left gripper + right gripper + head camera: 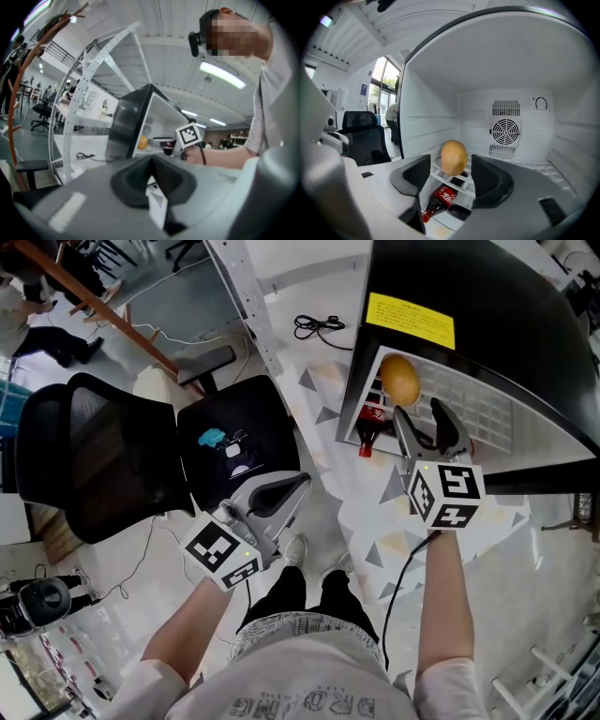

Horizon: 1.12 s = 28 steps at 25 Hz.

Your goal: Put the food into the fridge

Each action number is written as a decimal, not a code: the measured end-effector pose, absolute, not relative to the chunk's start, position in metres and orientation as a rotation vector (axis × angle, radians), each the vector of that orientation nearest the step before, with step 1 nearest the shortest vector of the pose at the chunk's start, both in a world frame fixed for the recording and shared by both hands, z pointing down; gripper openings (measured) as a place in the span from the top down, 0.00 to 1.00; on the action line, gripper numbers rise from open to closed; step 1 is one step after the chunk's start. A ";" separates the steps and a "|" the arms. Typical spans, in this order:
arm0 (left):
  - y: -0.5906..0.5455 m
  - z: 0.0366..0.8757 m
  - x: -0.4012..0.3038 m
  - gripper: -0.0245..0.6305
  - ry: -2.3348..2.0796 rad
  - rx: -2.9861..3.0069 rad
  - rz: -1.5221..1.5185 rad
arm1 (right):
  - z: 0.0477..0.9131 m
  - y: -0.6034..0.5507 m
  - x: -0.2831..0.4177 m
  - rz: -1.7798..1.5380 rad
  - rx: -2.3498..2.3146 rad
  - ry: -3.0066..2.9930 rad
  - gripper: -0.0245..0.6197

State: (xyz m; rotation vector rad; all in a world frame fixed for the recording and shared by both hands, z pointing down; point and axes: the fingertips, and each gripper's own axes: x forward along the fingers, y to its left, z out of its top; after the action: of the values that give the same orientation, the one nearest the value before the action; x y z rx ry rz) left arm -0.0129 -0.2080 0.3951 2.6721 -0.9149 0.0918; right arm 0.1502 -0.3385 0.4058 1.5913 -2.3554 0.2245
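- Fruit (pixel 400 379) sits on the wire shelf (pixel 473 404) inside the fridge (pixel 487 306)
- Bottle (pixel 372 426) lies beneath that shelf
- Office chair (pixel 112 456) stands left of the fridge

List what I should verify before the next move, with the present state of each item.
1. Fridge open: ok.
2. Yellow fruit resting on the wire shelf: ok.
3. Cola bottle lying below that shelf: ok.
4. Right gripper jaws apart, gripping nothing: ok.
5. Left gripper shut and empty: ok.
6. No food remaining outside the fridge: cannot tell; a small teal object lies on the office chair.
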 end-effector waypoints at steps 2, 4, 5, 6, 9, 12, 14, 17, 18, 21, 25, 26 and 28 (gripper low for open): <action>-0.205 0.392 -0.010 0.95 -0.908 2.683 0.092 | 0.402 -0.330 0.153 0.231 1.592 -2.364 0.57; -0.201 0.388 -0.008 0.95 -0.899 2.693 0.095 | 0.398 -0.321 0.156 0.234 1.591 -2.371 0.57; -0.199 0.386 -0.007 0.95 -0.895 2.699 0.096 | 0.397 -0.316 0.158 0.234 1.590 -2.374 0.57; -0.197 0.384 -0.006 0.95 -0.892 2.705 0.097 | 0.395 -0.311 0.159 0.234 1.588 -2.377 0.57; -0.190 0.379 -0.003 0.95 -0.878 2.723 0.102 | 0.391 -0.294 0.164 0.242 1.593 -2.393 0.57; -0.183 0.376 -0.001 0.95 -0.861 2.741 0.102 | 0.386 -0.276 0.166 0.233 1.604 -2.410 0.59; -0.178 0.374 0.000 0.95 -0.849 2.748 0.104 | 0.384 -0.265 0.165 0.230 1.606 -2.415 0.61; -0.173 0.368 0.002 0.95 -0.829 2.765 0.107 | 0.379 -0.248 0.164 0.242 1.614 -2.426 0.64; -0.172 0.366 0.003 0.95 -0.823 2.772 0.106 | 0.378 -0.242 0.163 0.246 1.615 -2.431 0.65; -0.168 0.361 0.003 0.95 -0.806 2.790 0.105 | 0.374 -0.225 0.158 0.254 1.617 -2.447 0.68; -0.164 0.354 0.003 0.95 -0.783 2.811 0.103 | 0.371 -0.205 0.151 0.268 1.623 -2.465 0.74; -0.163 0.353 0.003 0.95 -0.779 2.814 0.102 | 0.371 -0.201 0.149 0.275 1.624 -2.470 0.76; -0.161 0.352 0.003 0.95 -0.768 2.821 0.097 | 0.370 -0.193 0.144 0.284 1.624 -2.477 0.79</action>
State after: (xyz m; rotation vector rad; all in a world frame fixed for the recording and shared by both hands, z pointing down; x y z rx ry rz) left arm 0.0028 -0.1609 0.3520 2.8213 -0.7680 0.0968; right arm 0.1437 -0.1932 0.3700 1.6245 -2.4775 0.2838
